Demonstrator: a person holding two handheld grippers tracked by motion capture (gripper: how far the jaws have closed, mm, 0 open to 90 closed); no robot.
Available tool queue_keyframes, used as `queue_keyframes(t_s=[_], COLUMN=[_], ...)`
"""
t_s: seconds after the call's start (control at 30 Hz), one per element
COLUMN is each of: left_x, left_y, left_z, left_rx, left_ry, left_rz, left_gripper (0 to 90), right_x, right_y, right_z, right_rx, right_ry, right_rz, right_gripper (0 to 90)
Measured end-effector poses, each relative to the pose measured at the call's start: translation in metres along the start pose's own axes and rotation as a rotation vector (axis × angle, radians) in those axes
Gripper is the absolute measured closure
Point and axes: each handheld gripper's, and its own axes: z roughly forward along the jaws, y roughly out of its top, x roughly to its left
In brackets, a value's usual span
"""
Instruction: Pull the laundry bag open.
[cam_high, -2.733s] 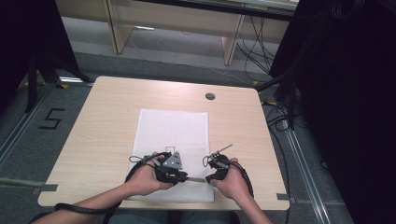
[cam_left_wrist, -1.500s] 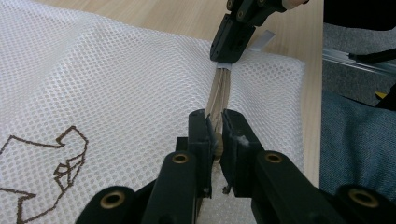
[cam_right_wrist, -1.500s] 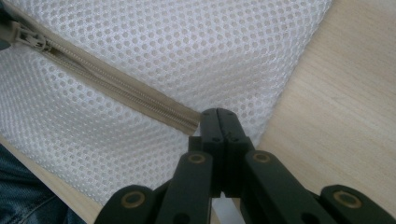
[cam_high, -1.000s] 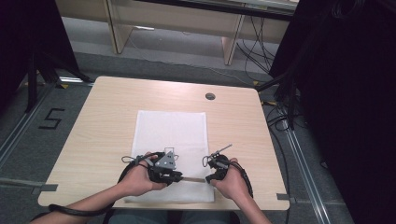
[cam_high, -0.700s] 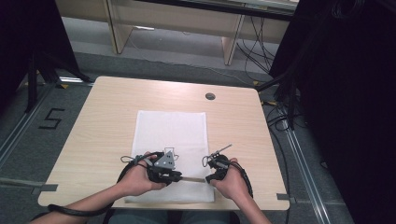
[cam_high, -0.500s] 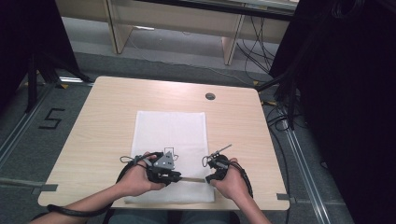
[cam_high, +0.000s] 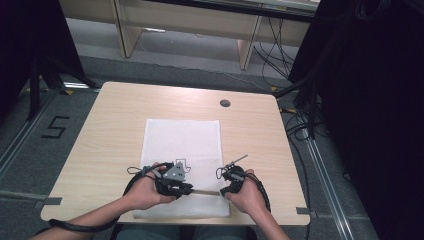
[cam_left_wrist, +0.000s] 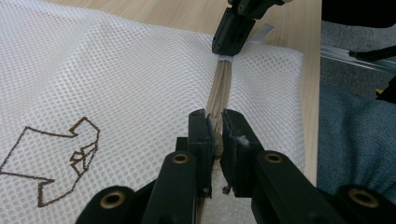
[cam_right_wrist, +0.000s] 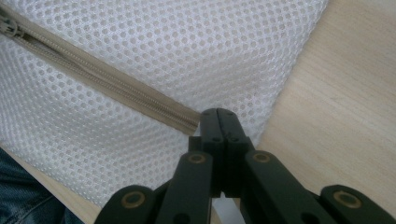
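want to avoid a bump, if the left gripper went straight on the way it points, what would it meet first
Probably the right gripper: the left gripper points along the beige zipper of the white mesh bag, and the right gripper pinches that zipper's far end.

A lab: floor rails (cam_high: 320, 165), loose cables (cam_high: 280, 55), taped number (cam_high: 54, 128) beside the table (cam_high: 115, 125).

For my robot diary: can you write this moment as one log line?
left gripper: shut on zipper pull | right gripper: shut on zipper end | mesh laundry bag: flat on table
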Motion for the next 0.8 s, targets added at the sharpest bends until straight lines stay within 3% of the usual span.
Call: queue_keyframes(t_s=[0.37, 0.43, 0.63, 0.8], left_x=[-0.0005, 0.0001, 0.0031, 0.002], left_y=[-0.0015, -0.0032, -0.0078, -0.0071], left_z=[0.0004, -0.001, -0.007, -0.0071], left_rx=[-0.004, 0.016, -0.013, -0.01], left_ry=[-0.012, -0.011, -0.013, -0.01], left_rz=[-0.001, 0.013, -0.009, 0.019], left_gripper=[81.9, 81.9, 81.9, 81.9], right_x=[0.0001, -0.0003, -0.0002, 0.0004], right_y=[0.0, 0.0001, 0.0002, 0.0003], right_z=[-0.0008, -0.0005, -0.0005, 0.0002], right_rx=[0.007, 0.005, 0.006, 0.001], right_ry=[-0.001, 0.001, 0.001, -0.002], right_rz=[0.004, -0.001, -0.001, 0.003], right_gripper=[90.0, 90.0, 90.0, 90.0])
